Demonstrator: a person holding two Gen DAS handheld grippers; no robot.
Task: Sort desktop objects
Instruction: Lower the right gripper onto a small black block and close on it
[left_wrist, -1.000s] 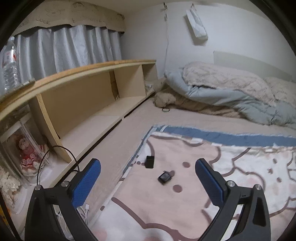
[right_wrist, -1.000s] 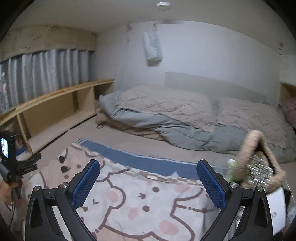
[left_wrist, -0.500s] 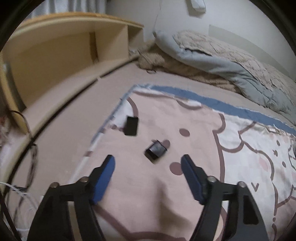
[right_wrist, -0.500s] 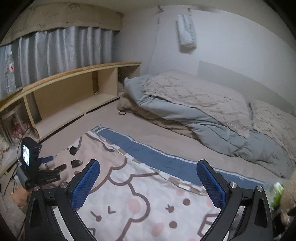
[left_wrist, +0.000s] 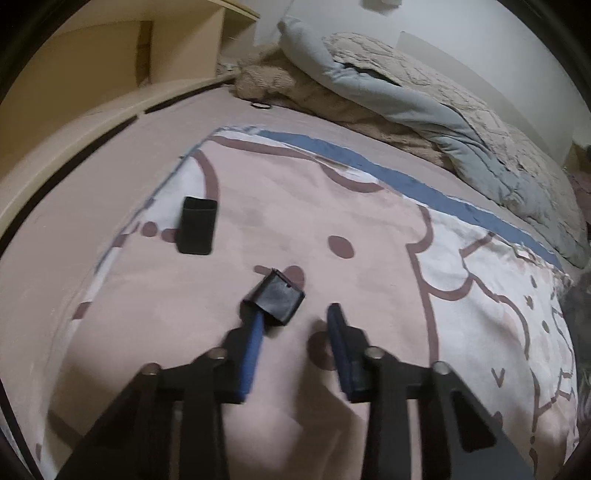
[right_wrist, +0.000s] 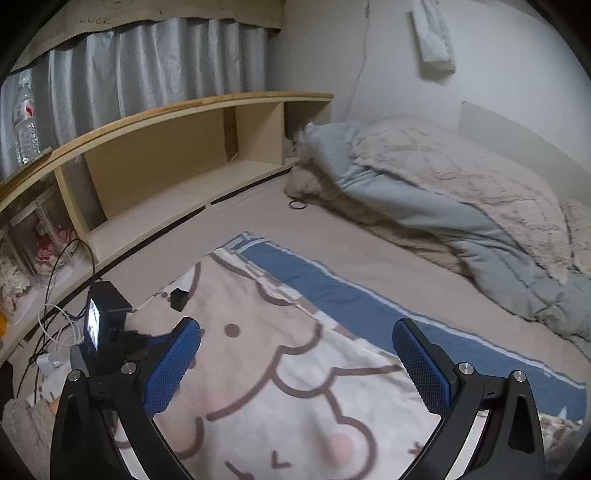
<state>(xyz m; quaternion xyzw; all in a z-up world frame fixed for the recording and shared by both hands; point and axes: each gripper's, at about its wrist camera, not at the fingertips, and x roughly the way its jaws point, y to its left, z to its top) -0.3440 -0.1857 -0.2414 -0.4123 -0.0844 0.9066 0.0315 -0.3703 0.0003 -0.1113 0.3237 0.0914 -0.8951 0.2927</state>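
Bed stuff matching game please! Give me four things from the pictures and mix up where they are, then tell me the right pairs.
Things:
1. black box
2. black clip
3. water bottle
4. hair tie

Places:
A. on top of the shelf, by the curtain
B. at the left gripper's tips
C. on the bare sheet beside the folded duvet
D. near the cartoon blanket's corner

Pairs: 1-D, 2-B, 3-A, 4-C

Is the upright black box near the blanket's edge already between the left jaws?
No, that black box stands apart on the blanket, while the left gripper sits by another black item.
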